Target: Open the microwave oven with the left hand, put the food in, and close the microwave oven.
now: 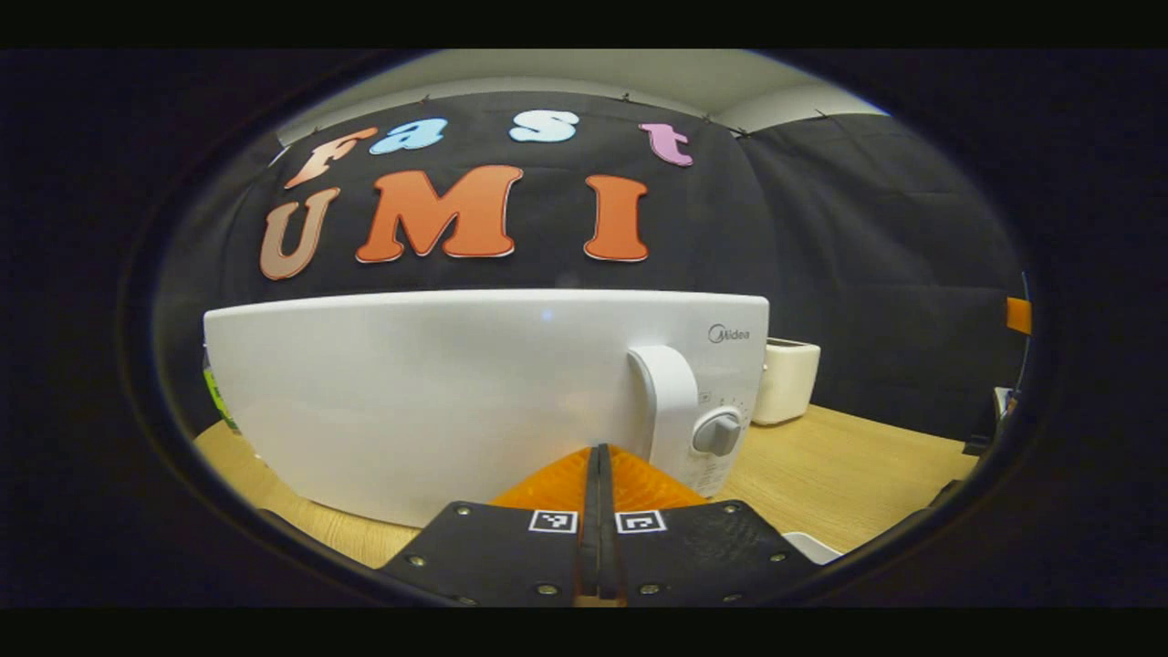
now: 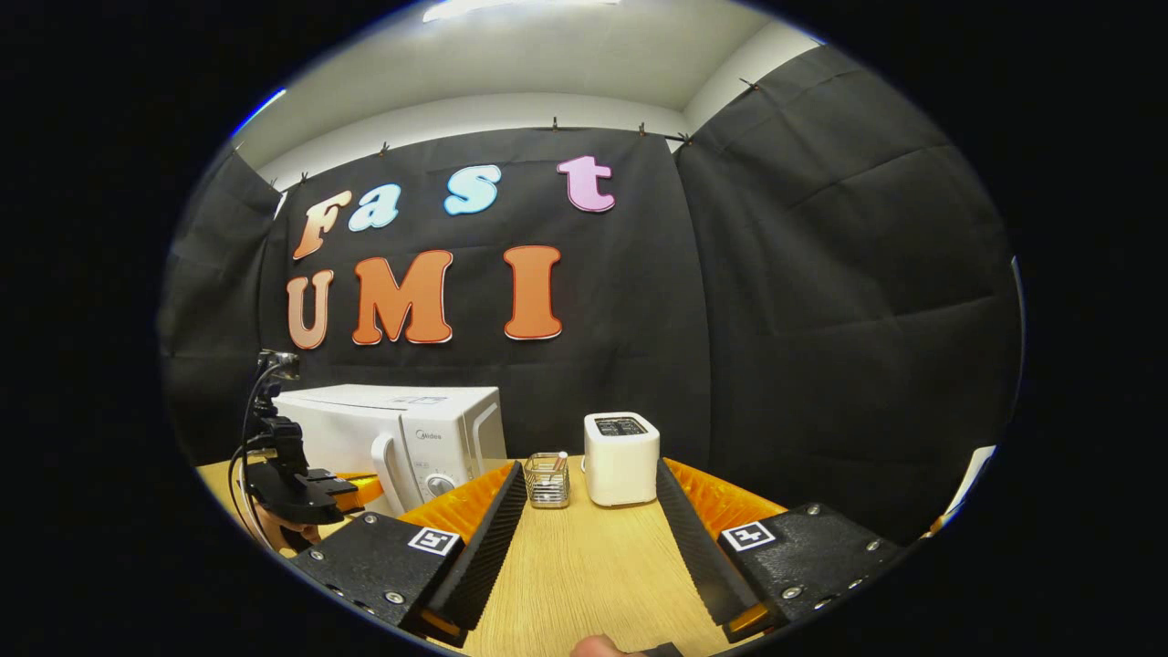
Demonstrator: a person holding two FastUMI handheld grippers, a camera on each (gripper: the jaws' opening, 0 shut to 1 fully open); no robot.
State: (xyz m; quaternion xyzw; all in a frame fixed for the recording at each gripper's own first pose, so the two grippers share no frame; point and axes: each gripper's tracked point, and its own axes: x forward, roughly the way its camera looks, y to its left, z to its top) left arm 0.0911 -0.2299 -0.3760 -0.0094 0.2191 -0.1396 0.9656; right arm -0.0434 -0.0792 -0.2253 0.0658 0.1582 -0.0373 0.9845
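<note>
In the left gripper view, the left gripper (image 1: 599, 456) had its two fingers pressed together with nothing between them, tips just in front of the one microwave oven (image 1: 438, 392). Its door was closed. One upright handle (image 1: 669, 401) ran down the door's right side, and one round knob (image 1: 718, 434) sat just right of that handle. The oven stood on one wooden table (image 1: 849, 465). Beyond its right end stood one white toaster (image 1: 789, 379), near the black wall.

In the right gripper view, the right gripper (image 2: 589, 497) had its two fingers spread wide over bare tabletop, holding nothing. Farther off, between the fingers, stood one small wire basket (image 2: 547, 481), with the toaster (image 2: 620, 458) just beside it on the right. To the left, the microwave oven (image 2: 392, 433) stood closed, with the left gripper (image 2: 351, 490) just before its door. Whether any food lay on the table could not be told.
</note>
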